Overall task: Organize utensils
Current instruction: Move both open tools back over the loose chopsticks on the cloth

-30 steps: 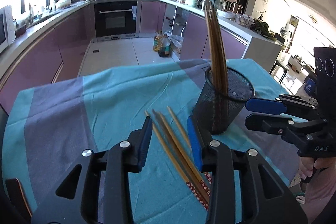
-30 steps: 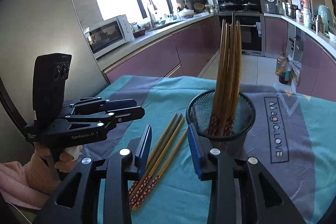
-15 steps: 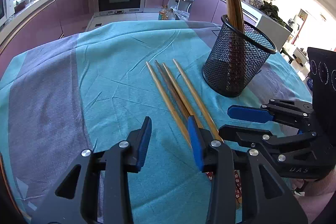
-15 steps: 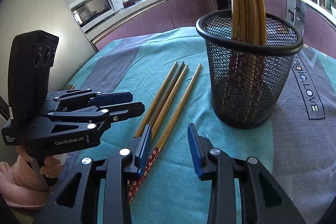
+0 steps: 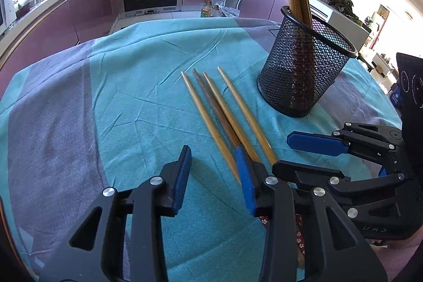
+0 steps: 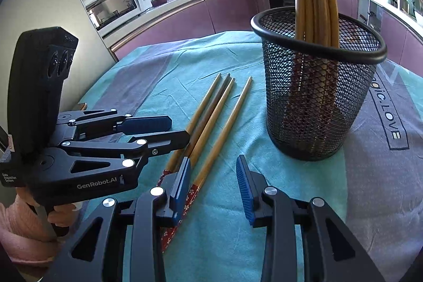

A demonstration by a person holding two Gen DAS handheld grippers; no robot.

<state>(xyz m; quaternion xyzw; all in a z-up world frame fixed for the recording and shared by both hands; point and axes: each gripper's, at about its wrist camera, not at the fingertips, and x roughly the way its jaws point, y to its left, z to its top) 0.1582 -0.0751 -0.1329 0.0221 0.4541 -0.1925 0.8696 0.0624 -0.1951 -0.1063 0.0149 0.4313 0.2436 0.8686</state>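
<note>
Right now both grippers are hovering low over the teal tablecloth (image 5: 132,102) with jaws spread wide and nothing between them. The left gripper (image 5: 213,176) is holding its blue pads apart, gripping nothing; its right finger (image 5: 244,181) is sitting over the near part of the loose chopsticks (image 5: 224,118), though whether it is touching them cannot be told. The right gripper (image 6: 213,185) is likewise released, its left finger (image 6: 181,186) lying over the patterned red handle ends of the same chopsticks (image 6: 211,123), and contact there is also unclear.

Compared with half a second ago, the left wrist view is sitting a little lower and nearer the chopsticks, which are now running under its right finger rather than beside it. The right gripper has edged forward, so the mesh cup (image 6: 317,97) is looming larger and the handle ends are now sliding under its left finger. Jaw opening is looking unchanged on both.

Four chopsticks are lying side by side on the cloth, tips pointing away from the grippers, just left of the black mesh cup (image 5: 304,70). From the left wrist they are extending ahead and to the right of the jaw gap; from the right wrist they are lying ahead and to the left of it. More chopsticks are standing upright in the cup. Each gripper is showing in the other's view, the two lying close together at the handle ends.
</note>
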